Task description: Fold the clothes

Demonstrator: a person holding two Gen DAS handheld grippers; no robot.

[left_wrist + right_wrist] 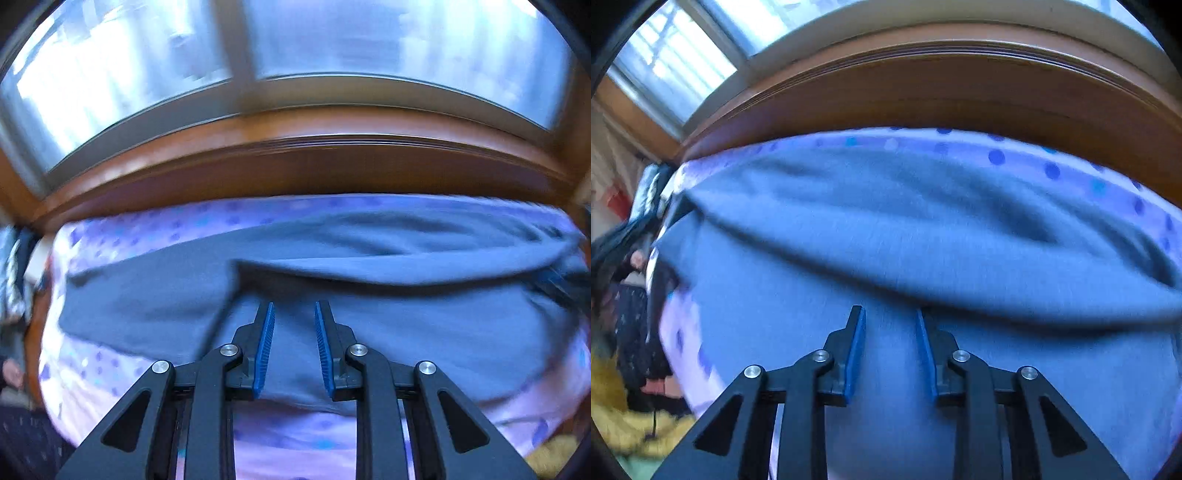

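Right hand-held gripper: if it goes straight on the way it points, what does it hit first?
Most likely the blue-grey garment spread on the dotted sheet; the right hand-held gripper points straight at it. Depth is unclear.

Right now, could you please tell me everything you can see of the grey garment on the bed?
The grey garment is a soft, knit-looking cloth lying spread across the dotted lilac sheet, which shows around its edges. A long raised fold runs across it, and one flap overlaps the rest at the left. It lies loose and wrinkled, not neatly folded. Both views are blurred, so finer details are unclear.
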